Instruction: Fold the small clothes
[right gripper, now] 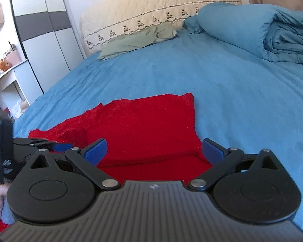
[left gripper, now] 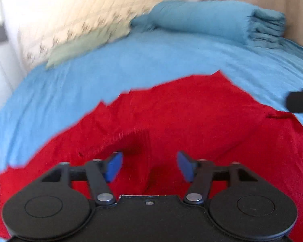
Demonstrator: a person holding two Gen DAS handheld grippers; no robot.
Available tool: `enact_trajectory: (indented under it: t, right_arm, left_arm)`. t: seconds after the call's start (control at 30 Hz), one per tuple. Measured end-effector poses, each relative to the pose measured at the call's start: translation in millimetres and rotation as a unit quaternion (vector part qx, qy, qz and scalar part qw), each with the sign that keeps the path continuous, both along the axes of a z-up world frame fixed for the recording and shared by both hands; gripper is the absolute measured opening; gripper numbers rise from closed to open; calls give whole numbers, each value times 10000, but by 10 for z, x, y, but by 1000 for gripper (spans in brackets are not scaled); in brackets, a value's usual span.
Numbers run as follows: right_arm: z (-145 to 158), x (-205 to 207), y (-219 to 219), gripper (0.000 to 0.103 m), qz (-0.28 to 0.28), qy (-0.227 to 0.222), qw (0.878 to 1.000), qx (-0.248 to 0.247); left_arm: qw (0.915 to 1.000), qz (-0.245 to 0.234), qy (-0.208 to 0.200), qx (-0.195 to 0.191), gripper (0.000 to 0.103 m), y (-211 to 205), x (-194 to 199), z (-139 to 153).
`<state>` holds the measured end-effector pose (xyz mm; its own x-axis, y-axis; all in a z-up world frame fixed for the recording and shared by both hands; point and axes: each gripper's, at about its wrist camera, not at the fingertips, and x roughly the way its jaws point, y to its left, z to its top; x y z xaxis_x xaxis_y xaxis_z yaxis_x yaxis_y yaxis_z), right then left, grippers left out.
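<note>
Red garment [right gripper: 147, 129]; no legible txt

The garment [right gripper: 147, 129] is plain bright red. It lies on a bed sheet [right gripper: 222, 92] of solid mid blue, and the folded duvet [right gripper: 272, 30] is a slightly deeper teal blue. The pillowcase [right gripper: 135, 40] is pale sage green. The headboard cover [right gripper: 151, 6] is cream, quilted, with a row of small dark sprig motifs along its border. The wardrobe [right gripper: 44, 26] is white with a grey band. Both tongs, left [left gripper: 149, 166] and right [right gripper: 154, 151], are black with blue pads [right gripper: 96, 151].
</note>
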<state>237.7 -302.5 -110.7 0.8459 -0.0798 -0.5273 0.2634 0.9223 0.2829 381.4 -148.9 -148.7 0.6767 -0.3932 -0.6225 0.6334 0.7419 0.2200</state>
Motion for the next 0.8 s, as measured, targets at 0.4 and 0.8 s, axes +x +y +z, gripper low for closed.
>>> enact_trajectory:
  t: [0.4, 0.8]
  right_arm:
    - [-4, 384, 284, 103, 1037, 16, 9941, 308]
    - [-435, 1199, 726, 69, 1110, 750, 9896, 520]
  left_arm:
    - [9980, 621, -90, -45, 99, 948, -74, 120]
    - [9760, 2128, 64, -461, 99, 2012, 353, 56]
